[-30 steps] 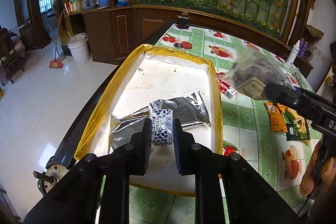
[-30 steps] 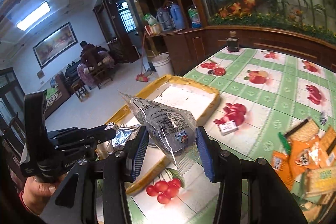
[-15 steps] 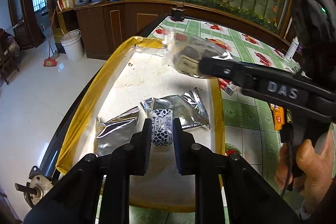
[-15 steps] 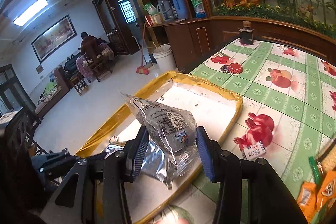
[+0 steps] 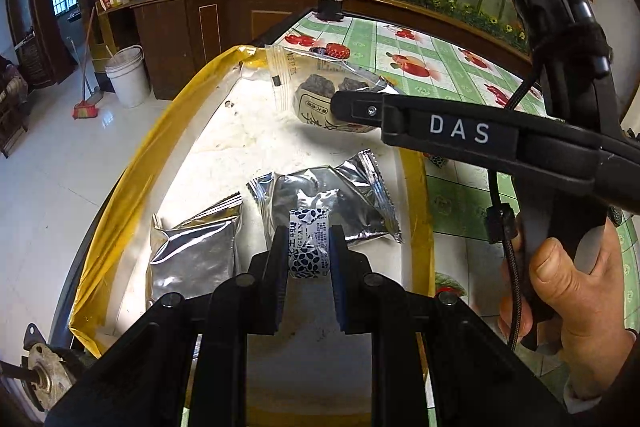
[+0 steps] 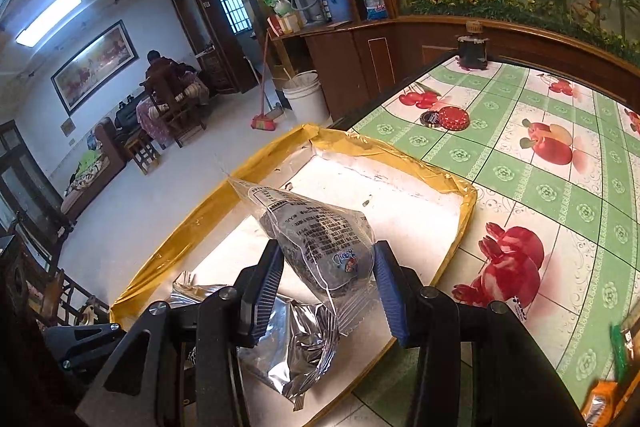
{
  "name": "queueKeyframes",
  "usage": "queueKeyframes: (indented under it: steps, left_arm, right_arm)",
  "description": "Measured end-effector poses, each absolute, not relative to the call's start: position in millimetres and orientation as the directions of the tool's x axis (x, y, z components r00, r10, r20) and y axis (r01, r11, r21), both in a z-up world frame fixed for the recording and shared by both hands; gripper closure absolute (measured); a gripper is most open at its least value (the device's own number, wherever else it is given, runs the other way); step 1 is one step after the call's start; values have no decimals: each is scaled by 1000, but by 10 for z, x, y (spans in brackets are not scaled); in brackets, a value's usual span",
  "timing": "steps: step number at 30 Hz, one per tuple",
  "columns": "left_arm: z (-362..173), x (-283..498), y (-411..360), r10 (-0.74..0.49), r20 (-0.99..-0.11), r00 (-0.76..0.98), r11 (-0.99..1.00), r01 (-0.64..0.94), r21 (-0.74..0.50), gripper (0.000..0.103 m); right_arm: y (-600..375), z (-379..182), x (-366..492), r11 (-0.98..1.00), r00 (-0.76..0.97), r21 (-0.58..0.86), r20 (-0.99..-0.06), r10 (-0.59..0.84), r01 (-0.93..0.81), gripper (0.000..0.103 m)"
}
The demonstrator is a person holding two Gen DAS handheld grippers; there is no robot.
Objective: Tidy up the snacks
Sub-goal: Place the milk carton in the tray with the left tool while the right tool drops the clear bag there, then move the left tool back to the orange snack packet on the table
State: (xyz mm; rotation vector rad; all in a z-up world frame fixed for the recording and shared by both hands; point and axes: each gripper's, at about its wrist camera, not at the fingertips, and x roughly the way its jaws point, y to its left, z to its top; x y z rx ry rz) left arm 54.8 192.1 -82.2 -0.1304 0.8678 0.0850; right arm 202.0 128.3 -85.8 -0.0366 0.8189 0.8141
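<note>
One word, "DAS", marks the right gripper (image 5: 456, 129); packet print illegible.

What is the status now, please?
Left gripper shut on small blue-patterned white packet. Right gripper shut on clear dark-snack bag, over yellow-rimmed white tray. Two silver foil packets below.

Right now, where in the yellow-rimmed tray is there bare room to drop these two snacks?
The tray is bare across its far half, between the yellow rim and the two silver packets. The near end around those packets is crowded.
</note>
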Motion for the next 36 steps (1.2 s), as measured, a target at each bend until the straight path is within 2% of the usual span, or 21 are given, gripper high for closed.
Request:
queueKeyframes:
  steps: [6, 8, 11, 12, 13, 21, 30, 36]
  left_arm:
    - [-835, 563, 1948, 7, -771, 636, 987, -129, -98, 86]
    - [-846, 563, 1961, 8, -776, 630, 985, -137, -101, 82]
    - [-828, 539, 1971, 21, -771, 637, 984, -151, -97, 58]
    - [-814, 527, 1974, 28, -767, 641, 983, -158, -96, 44]
    - [-799, 510, 1980, 31, -761, 648, 982, -160, -96, 41]
    - [-637, 429, 1895, 54, -728, 683, 984, -161, -79, 40]
    - [-521, 356, 1634, 26, -713, 700, 989, -122, -84, 40]
    - [-475, 342, 1355, -6, -714, 700, 994, -75, -82, 39]
  right_arm:
    - [1330, -931, 2055, 705, 389, 271, -679, 623, -655, 53]
    - [1332, -954, 2066, 711, 386, 272, -687, 615, -648, 53]
    - [1273, -891, 2034, 713, 404, 281, -667, 626, -642, 37]
    - [1253, -860, 2019, 719, 416, 275, -663, 622, -638, 28]
    - [1224, -816, 2000, 720, 426, 272, -655, 625, -638, 21]
    - [892, -486, 1773, 744, 495, 230, -620, 609, -627, 22]
    - [287, -325, 1426, 837, 614, 118, -626, 481, -535, 17]
    - [-229, -299, 1222, 885, 658, 112, -628, 416, -453, 14]
